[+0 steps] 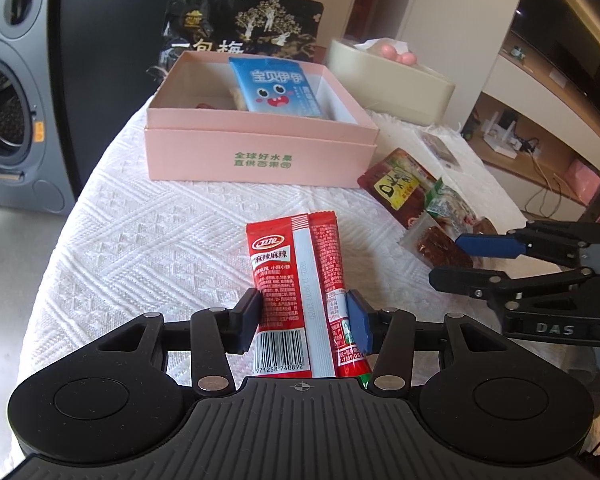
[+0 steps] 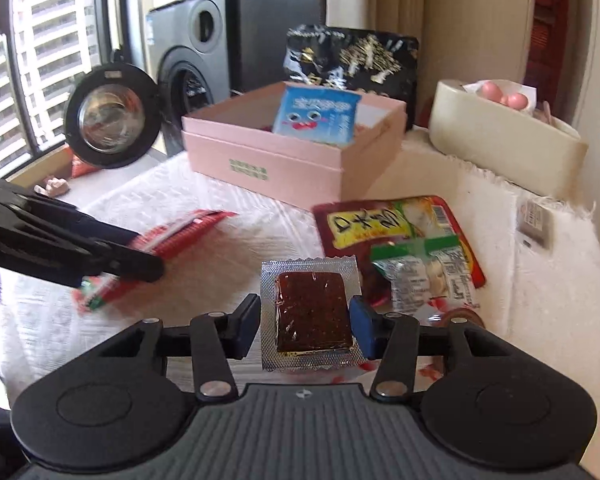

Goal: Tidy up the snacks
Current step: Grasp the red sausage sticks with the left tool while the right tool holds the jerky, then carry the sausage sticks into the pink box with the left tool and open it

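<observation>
A: Left gripper (image 1: 306,320)?
B: Pads pinch the red snack stick (image 1: 296,292) by both long edges, barcode end toward the camera, far end pointing at the pink box (image 1: 260,160).

A: Right gripper (image 2: 306,326)?
B: Jaws narrowed onto a clear packet w/ a dark brown slab (image 2: 310,314). Both pads touch the wrapper edges, so it's clamped. From the left cam the same gripper (image 1: 452,256) sits at the right edge, over the loose snacks.

A: Box contents?
B: Open top. Blue packet w/ a cartoon face (image 1: 278,88) leans on the back wall, a tan bit and sth red beside it; can't tell what those are.

A: What's around the box?
B: Big black bag (image 1: 244,20) stands behind it. Cream tub (image 1: 392,84) to the right, pink round things on top.

A: Still loose on the cloth?
B: Red-and-yellow packet (image 2: 388,224) just right of the box, a small green-and-white packet (image 2: 424,276) lying on its near end. Small clear packet (image 2: 534,216) farther right, near the cloth's frayed edge. All on the white textured tablecloth (image 1: 140,240).

A: Background?
B: Washing machine (image 1: 8,100) left of the table, door (image 2: 112,114) swung open.
</observation>
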